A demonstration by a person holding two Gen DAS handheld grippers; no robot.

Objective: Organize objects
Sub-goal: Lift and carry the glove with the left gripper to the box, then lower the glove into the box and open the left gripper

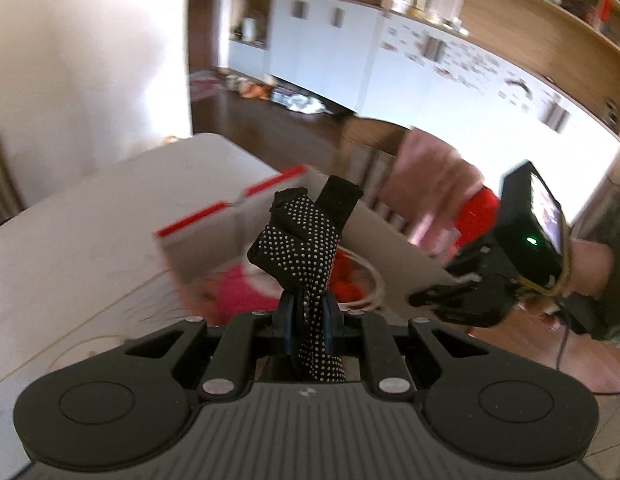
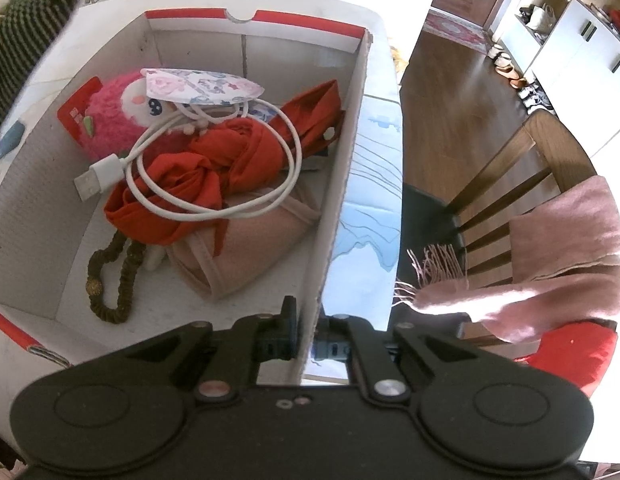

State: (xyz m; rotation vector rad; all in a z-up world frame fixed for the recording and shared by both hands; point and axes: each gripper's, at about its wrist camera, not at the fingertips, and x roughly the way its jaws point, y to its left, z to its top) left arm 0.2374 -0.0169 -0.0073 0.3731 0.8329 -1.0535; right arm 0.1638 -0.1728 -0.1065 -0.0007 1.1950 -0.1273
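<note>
My left gripper (image 1: 307, 312) is shut on a black strap with white dots (image 1: 299, 236), which sticks up folded in front of the white box with a red rim (image 1: 229, 204). My right gripper (image 2: 307, 340) is shut on the near right wall of the box (image 2: 342, 168). Inside the box lie a pink plush toy (image 2: 109, 116), a floral face mask (image 2: 197, 84), a white USB cable (image 2: 181, 160), red cloth (image 2: 229, 156), a pink garment (image 2: 245, 248) and a brown bead string (image 2: 117, 276). The left wrist view shows the right gripper (image 1: 442, 296) at the box's edge.
The box sits on a white table (image 1: 69, 240). A wooden chair (image 2: 510, 184) with a pink scarf (image 2: 566, 248) and a red cushion (image 2: 570, 352) stands to the right. White cabinets (image 1: 350, 60) and wooden shelves line the far wall.
</note>
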